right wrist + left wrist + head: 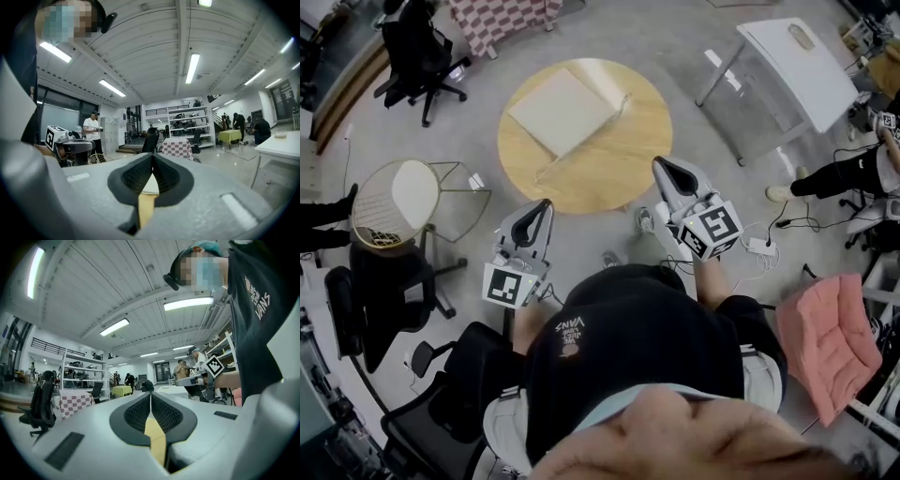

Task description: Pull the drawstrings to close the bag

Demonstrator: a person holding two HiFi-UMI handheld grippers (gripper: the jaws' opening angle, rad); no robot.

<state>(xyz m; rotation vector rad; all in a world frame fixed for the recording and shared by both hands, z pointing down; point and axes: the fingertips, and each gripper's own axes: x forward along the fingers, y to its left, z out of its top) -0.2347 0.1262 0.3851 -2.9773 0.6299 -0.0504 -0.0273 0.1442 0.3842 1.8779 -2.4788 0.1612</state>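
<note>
A flat cream drawstring bag (pixel 562 111) lies on the round wooden table (pixel 623 159), with a cord trailing off its right corner (pixel 622 101) and another off its near corner (pixel 546 170). My left gripper (pixel 546 205) is held short of the table's near edge, and its jaws are shut with nothing between them (pixel 150 397). My right gripper (pixel 661 165) hovers over the table's near right rim, also shut and empty (pixel 153 159). Both point level into the room, so the bag shows in neither gripper view. Each gripper sees the other: the right gripper (pixel 206 369), the left gripper (pixel 70 140).
A white table (pixel 797 56) stands at the back right. A wire-frame stand with a round top (pixel 394 199) is at the left, with black office chairs (pixel 417 52) beyond it. A pink cushion (pixel 825 339) and floor cables (pixel 778 234) are at the right.
</note>
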